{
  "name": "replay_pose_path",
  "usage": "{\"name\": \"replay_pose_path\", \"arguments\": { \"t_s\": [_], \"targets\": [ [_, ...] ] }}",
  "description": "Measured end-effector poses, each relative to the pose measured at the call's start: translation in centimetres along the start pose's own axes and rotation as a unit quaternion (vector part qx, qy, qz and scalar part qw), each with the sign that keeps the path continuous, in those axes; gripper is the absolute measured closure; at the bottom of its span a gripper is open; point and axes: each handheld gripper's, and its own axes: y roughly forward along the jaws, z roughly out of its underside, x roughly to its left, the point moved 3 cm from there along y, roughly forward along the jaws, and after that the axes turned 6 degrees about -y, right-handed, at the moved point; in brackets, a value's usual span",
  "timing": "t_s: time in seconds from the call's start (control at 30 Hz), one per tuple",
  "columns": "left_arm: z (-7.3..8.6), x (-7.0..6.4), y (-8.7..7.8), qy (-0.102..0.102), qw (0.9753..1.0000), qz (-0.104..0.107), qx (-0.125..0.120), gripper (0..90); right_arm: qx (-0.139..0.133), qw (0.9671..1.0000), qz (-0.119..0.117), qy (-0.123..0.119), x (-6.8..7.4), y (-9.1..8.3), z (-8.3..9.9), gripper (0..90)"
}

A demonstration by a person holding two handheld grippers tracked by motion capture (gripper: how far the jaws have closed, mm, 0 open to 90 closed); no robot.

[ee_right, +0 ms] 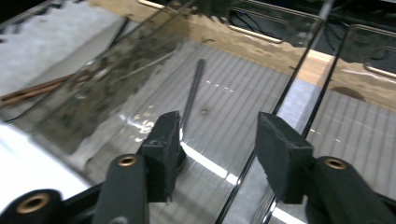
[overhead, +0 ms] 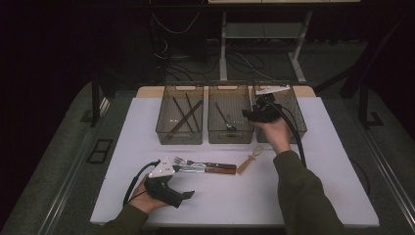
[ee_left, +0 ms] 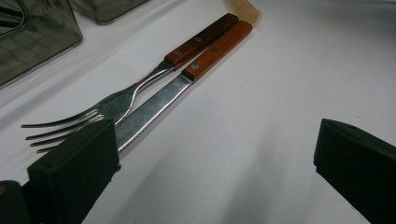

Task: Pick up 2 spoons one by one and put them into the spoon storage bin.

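knife (ee_left: 154,105) | blade tip seemingly under left claw's (ee_left: 212,163) near jaw | claw spread, empty

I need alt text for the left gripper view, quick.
The left gripper, jaws open, sits low over the white table; its left jaw overlaps the tips of a fork and knife, which lie side by side, wooden handles pointing away.

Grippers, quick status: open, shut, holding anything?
Left tool: open, empty, beside the knife and fork.
Right tool: open, empty, above the middle bin.
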Motion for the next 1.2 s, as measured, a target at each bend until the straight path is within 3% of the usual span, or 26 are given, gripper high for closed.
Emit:
{"name": "replay_pose_path", "arguments": {
  "t_s": [0.13,0.27,0.53,0.73,0.9,1.2],
  "targets": [
    [0.0,0.1,0.0,0.003,1.0,-0.001,0.003,0.0,-0.017,0.9994,-0.03,-0.01,0.0,-1.4,0.9,47.0],
    [0.0,0.1,0.0,0.005,1.0,-0.003,0.006,0.0,-0.025,0.9987,-0.042,-0.016,0.0,-3.1,2.0,47.7],
    [0.1,0.1,0.0,0.007,0.9999,-0.005,0.01,0.0,-0.009,0.9974,-0.06,-0.039,0.2,-5.1,4.4,63.9],
    [0.1,0.1,0.0,0.005,0.9999,-0.006,0.01,0.0,0.005,0.9953,-0.081,-0.052,0.8,-5.4,6.2,74.3],
    [0.1,0.2,0.0,0.004,0.9999,-0.007,0.011,0.0,0.023,0.9952,-0.078,-0.056,0.7,-5.0,7.6,72.9],
    [0.1,0.2,0.0,0.006,0.9999,-0.007,0.011,0.0,0.039,0.9957,-0.079,-0.028,-0.4,-3.8,9.7,66.7]
  ]
}}
